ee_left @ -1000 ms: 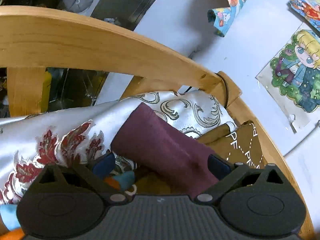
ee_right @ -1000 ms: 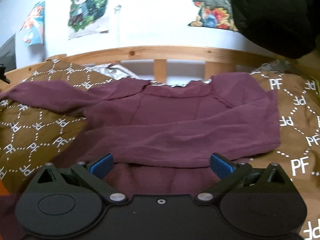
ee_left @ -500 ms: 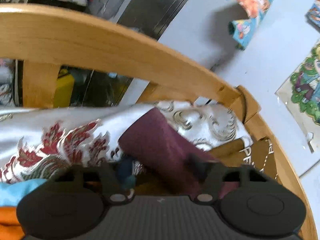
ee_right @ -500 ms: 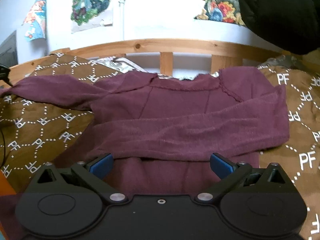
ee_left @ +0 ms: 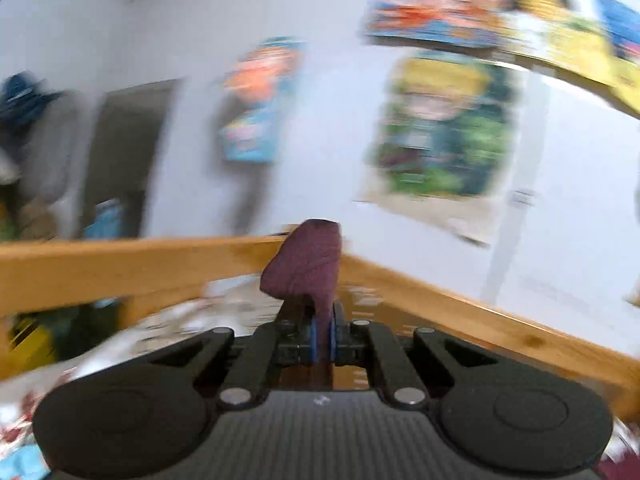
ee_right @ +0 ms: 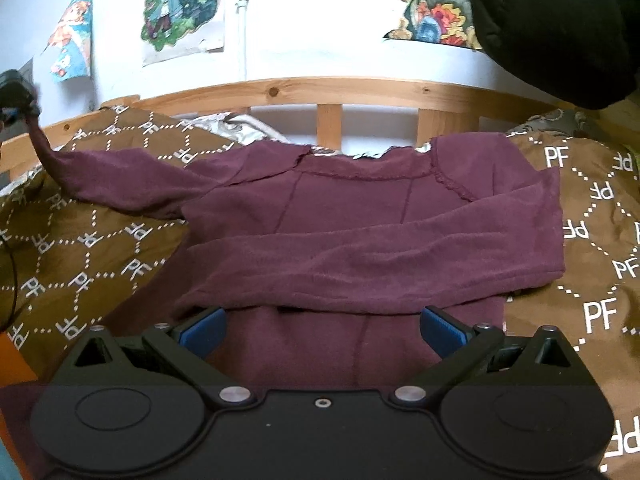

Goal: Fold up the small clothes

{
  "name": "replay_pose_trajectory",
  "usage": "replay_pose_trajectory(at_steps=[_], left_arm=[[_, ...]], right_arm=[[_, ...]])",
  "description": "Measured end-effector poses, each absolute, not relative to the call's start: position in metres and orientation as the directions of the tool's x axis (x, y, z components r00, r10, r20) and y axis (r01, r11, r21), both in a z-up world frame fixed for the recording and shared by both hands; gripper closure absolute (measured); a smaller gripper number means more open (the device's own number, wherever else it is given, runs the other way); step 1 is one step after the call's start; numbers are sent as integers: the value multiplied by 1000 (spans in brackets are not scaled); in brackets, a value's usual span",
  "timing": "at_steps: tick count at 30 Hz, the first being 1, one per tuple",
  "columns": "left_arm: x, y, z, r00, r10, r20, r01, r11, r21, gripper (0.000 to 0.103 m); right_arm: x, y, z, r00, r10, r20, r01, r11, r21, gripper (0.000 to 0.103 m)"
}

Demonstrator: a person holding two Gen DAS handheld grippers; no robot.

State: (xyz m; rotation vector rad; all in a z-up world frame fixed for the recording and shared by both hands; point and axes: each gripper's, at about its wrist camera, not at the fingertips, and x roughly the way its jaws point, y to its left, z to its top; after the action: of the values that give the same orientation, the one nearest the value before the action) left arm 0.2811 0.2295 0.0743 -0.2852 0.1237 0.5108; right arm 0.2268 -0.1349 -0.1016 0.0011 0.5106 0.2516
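A small maroon long-sleeved top [ee_right: 360, 216] lies on a brown patterned blanket [ee_right: 92, 240]. Its right sleeve is folded across the chest. Its left sleeve [ee_right: 120, 168] stretches out to the left, with the cuff lifted. My left gripper [ee_left: 322, 338] is shut on that cuff [ee_left: 308, 264] and holds it up above the bed; it also shows at the far left of the right wrist view [ee_right: 16, 96]. My right gripper [ee_right: 322, 330] is open and empty, just above the top's lower body.
A wooden bed rail [ee_right: 328, 92] runs behind the top, against a white wall with posters [ee_right: 180, 8]. A black garment [ee_right: 560, 28] hangs at the upper right. A silver patterned cloth [ee_left: 160, 320] lies by the rail at the left.
My left gripper has shut on the sleeve cuff and lifted it up off the bed, swinging fast. The right gripper has stayed open and drawn slightly closer to the top.
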Motion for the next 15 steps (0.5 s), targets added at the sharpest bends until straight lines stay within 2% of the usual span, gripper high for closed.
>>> replay_pose_trajectory(at_steps=[7, 11, 15], left_arm=[[293, 152, 92, 981, 166, -99, -182, 966, -182, 97], [296, 102, 86, 989, -75, -124, 56, 987, -149, 97], [303, 51, 65, 960, -207, -188, 195, 977, -82, 97]], right_arm=[[233, -163, -85, 866, 189, -462, -179, 982, 67, 1], [233, -186, -79, 879, 135, -458, -126, 991, 48, 1], [230, -212, -77, 878, 82, -471, -67, 997, 48, 1]])
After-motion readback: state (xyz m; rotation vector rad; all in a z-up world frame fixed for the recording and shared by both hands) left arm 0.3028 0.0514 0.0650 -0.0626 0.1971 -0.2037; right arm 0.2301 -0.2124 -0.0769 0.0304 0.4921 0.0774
